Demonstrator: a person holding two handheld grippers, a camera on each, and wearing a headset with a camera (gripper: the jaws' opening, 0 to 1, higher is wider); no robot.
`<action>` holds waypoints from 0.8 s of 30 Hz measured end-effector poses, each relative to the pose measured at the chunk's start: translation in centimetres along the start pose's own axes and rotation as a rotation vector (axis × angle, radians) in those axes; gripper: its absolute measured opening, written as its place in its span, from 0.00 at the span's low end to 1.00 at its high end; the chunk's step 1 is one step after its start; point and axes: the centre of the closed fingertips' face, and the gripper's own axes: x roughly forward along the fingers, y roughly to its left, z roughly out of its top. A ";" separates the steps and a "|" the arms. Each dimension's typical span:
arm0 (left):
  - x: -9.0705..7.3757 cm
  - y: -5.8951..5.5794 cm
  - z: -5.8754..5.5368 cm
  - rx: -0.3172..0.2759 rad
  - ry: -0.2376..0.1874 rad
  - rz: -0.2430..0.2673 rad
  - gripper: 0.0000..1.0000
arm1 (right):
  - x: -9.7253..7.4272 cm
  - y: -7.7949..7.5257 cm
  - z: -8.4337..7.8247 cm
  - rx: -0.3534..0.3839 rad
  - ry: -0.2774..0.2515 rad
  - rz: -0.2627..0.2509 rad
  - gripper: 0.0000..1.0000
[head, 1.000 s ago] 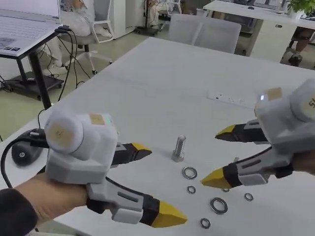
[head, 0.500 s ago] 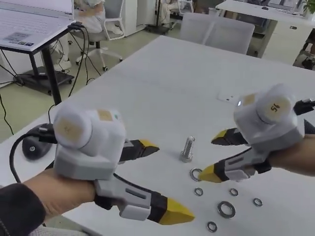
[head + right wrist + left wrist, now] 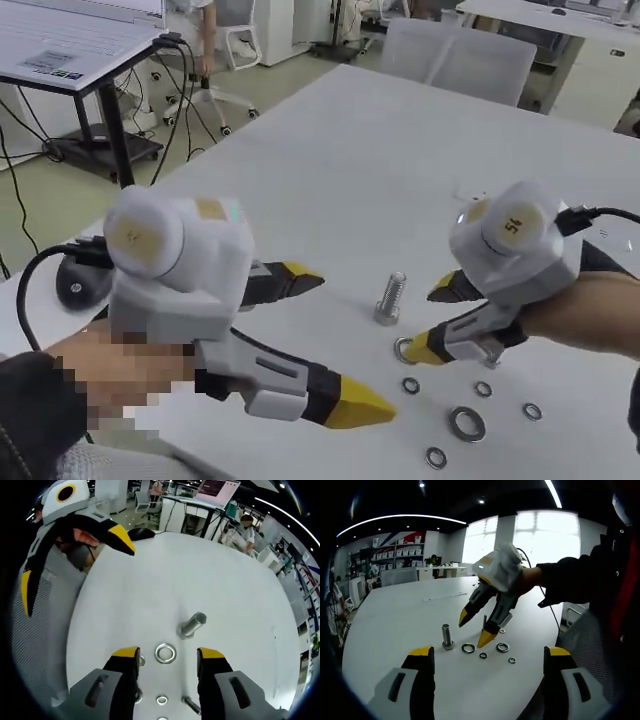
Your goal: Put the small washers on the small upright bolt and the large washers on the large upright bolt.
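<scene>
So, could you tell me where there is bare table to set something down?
The table is bare beyond the large upright bolt, toward the chairs, and between the bolt and the left tool. It is crowded around the right tool, where the washers lie.

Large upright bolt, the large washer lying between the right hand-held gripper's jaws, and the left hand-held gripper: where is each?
large upright bolt [image 3: 392, 291], head view, threaded shank.
large washer [image 3: 157, 653], right gripper view, ring's left edge.
left hand-held gripper [image 3: 348, 343], head view, midway between its fingertips.
</scene>
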 end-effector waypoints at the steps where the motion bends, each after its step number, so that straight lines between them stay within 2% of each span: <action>1: 0.0 0.1 0.0 0.001 0.000 0.003 0.90 | 0.1 -0.1 -0.1 -0.001 0.003 -0.001 0.47; 11: -0.5 1.8 0.3 0.002 -0.008 0.050 0.90 | 1.5 -0.3 -1.5 -0.008 0.067 0.022 0.42; 24: -0.9 2.8 0.8 0.004 -0.028 0.099 0.90 | 2.3 -0.2 -2.1 -0.041 0.107 0.031 0.36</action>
